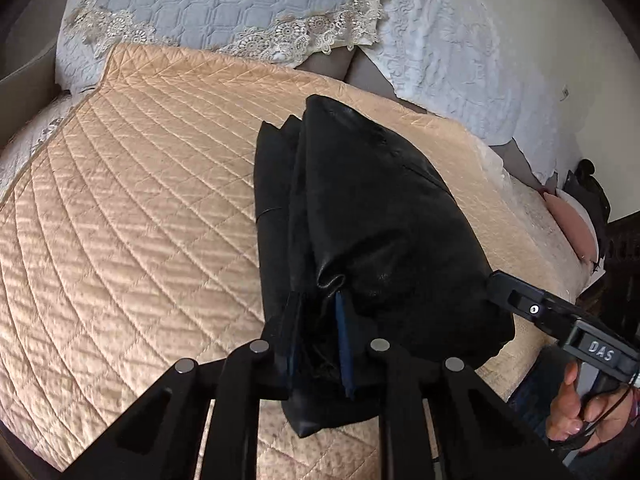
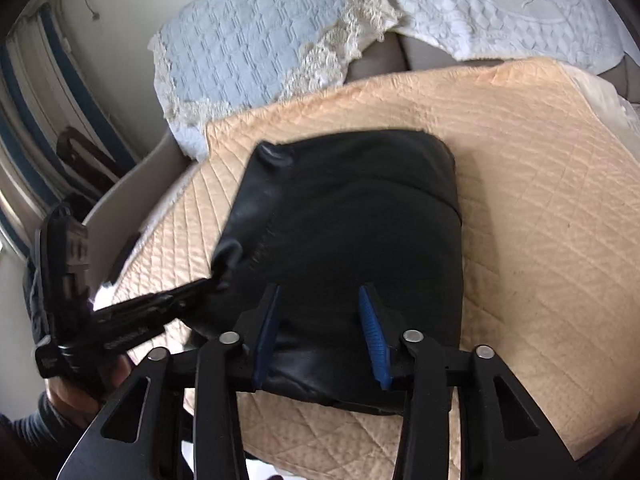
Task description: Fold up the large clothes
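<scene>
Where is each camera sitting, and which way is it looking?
Left wrist: on the left gripper, looking along its fingers, which pinch the black garment; the right hand shows.
Right wrist: on the right gripper, looking across the garment from the other side; jaws apart.
Shared: the garment, the peach quilt, the lace-edged cover.

garment: black leather jacket [image 2: 344, 216], glossy and creased
state: folded into a compact, thick bundle, layered edges showing
place: directly ahead of the right gripper [image 2: 322, 338], near edge between its spread fingers; left gripper [image 1: 320, 344] pinches its near-left corner
</scene>
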